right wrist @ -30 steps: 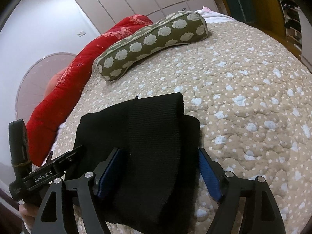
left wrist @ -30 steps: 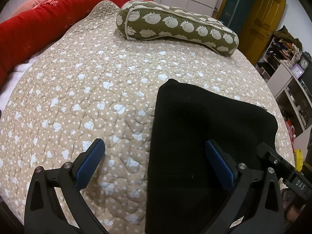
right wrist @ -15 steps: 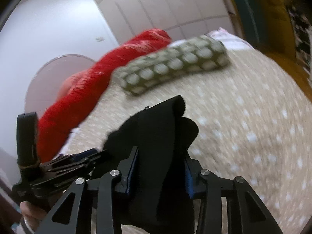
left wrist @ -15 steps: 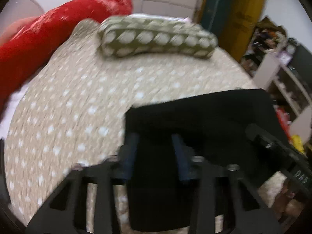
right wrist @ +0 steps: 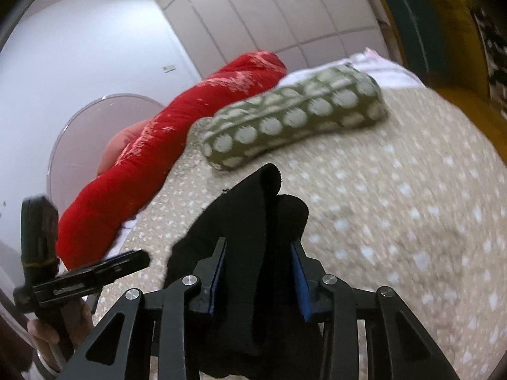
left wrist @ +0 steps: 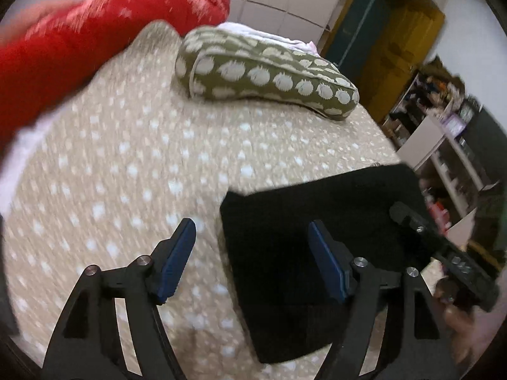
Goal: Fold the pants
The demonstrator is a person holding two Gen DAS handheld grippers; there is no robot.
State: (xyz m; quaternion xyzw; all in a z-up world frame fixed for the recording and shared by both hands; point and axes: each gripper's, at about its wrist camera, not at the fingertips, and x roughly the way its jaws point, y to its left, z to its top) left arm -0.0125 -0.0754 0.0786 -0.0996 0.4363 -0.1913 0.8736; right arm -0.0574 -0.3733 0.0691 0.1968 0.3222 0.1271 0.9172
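My right jaws (right wrist: 258, 277) are clamped on the black pants (right wrist: 253, 218); they have just been closing a little further, and bunched cloth fills the gap between the blue pads (right wrist: 219, 277), with a ribbed edge standing up past the tips. The fabric sags below my fingers, lifted off the bed on this side.

My left jaws (left wrist: 250, 258) stand apart with nothing pinched; they have just been opening. The left pad (left wrist: 177, 258) hangs over bare quilt (left wrist: 133, 164), and the right one sits over the pants (left wrist: 285, 237), not pressing them. In the left wrist view the pants are a folded dark block on the near right part of the bed, their left edge running between my two fingers. The right jaws' handle (left wrist: 443, 253) shows at the pants' far right edge, with a hand blurred beneath it.

In the right wrist view, the left gripper's body (right wrist: 79, 272) juts in at the lower left, a hand (right wrist: 60, 326) wrapped around its grip.

Further off, the beige spotted quilt spreads over the bed. Beyond it lies a long olive pillow (left wrist: 266, 72) with pale blobs, and behind that a red rolled blanket (left wrist: 79, 41) runs along the far left edge. White wardrobe doors (right wrist: 269, 19) and a yellow door (left wrist: 399, 50) close the room.
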